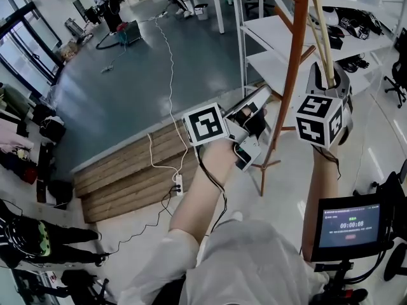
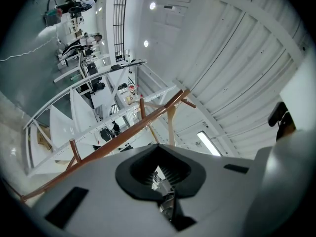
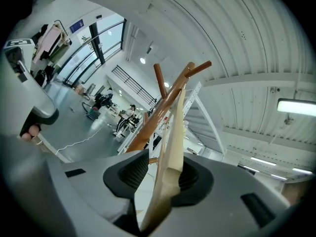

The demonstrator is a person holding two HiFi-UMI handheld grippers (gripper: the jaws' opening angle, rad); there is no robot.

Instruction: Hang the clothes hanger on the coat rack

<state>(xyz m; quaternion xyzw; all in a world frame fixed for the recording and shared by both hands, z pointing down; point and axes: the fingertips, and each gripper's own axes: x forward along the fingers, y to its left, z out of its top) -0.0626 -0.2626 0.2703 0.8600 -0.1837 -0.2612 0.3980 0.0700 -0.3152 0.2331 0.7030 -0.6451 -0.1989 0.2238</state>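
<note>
Two hand-held grippers are in use: the right gripper [image 3: 165, 181] is clamped on the flat arm of one pale wooden clothes hanger [image 3: 172, 152], while the left gripper [image 2: 160, 177] has its jaws drawn nearly together on nothing. The hanger rises from the jaws close beside the upper pole of the one brown coat rack [image 3: 163, 102], and no view shows its hook on a peg. By judgement the hanger is light, rigid and smooth, hence prone to pivot in a slack grip; a firm hold on the flat arm suits it.
</note>
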